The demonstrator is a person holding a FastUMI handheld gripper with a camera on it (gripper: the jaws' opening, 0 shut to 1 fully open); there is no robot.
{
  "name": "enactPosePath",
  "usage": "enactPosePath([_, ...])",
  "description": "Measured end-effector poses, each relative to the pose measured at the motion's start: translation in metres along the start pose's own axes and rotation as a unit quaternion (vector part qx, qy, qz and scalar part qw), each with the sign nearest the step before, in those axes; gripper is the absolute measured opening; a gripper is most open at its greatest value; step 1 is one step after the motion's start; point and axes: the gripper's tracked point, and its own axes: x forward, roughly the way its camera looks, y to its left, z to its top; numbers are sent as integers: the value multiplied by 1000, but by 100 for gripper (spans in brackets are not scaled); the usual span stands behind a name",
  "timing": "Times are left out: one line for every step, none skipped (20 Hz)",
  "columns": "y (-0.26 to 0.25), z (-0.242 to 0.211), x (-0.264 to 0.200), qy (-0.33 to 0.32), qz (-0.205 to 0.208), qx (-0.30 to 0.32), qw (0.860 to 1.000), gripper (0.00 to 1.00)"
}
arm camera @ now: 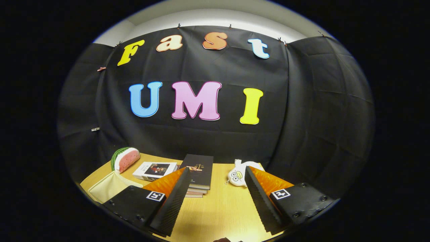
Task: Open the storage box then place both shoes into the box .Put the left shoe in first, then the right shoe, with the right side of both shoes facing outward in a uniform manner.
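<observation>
My gripper (217, 174) is held above the wooden table (221, 208) with its two fingers wide apart and nothing between them. Left of the left finger (174, 198) lies a pale cream fabric item (109, 188), perhaps the storage box; I cannot tell for sure. The fingers point toward the back of the table.
A stack of books with a dark cover on top (199, 173) lies just beyond the left finger. A white book (154, 170) and a watermelon-slice toy (125, 159) lie further left. A small white plush toy (239, 173) rests near the right finger's tip. The black cloth wall rises behind.
</observation>
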Motion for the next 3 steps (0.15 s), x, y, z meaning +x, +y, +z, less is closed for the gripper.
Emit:
enactPosePath([1, -4, 0, 7, 11, -2, 1000, 99])
enactPosePath([2, -10, 0, 15, 21, -2, 1000, 99])
enactPosePath([5, -15, -1, 24, 30, -1, 999, 99])
